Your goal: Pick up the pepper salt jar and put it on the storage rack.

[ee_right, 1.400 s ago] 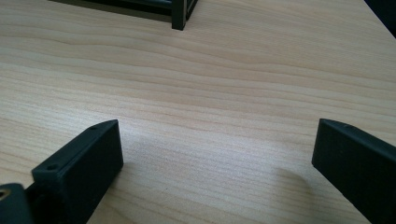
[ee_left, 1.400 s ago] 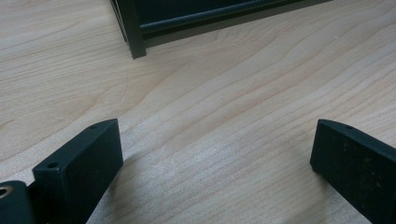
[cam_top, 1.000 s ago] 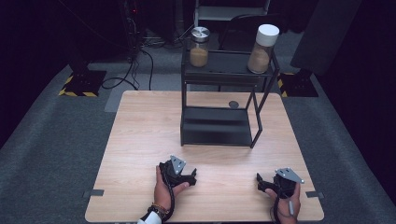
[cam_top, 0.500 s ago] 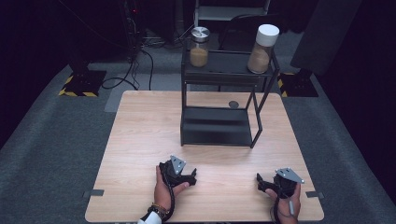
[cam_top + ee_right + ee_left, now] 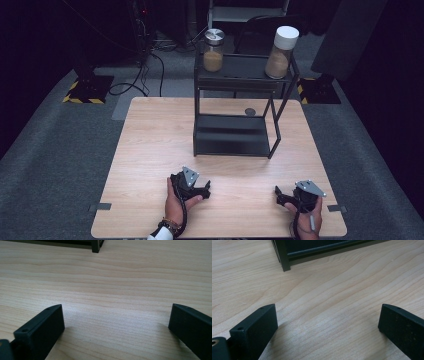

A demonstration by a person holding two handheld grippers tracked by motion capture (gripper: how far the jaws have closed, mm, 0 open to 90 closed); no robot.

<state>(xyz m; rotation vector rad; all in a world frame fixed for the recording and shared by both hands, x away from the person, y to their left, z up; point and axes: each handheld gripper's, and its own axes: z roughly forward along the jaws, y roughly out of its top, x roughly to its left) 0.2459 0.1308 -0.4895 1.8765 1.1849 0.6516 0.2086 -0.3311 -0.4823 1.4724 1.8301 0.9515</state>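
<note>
Wooden table, near edge: my left gripper and right gripper rest jaws spread, empty, well short of two tall jars atop the black rack; I judge a hurried reach could topple one.

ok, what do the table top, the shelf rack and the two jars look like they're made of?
Table top: pale wood or wood-look laminate, matte; grain lines run across it in both gripper views. Shelf rack: probably black-painted metal, thin square bars with a dull sheen. Left jar: clear glass or plastic, shiny metallic-looking lid, tan contents. Right jar: clear as well, white lid, likely plastic.
</note>
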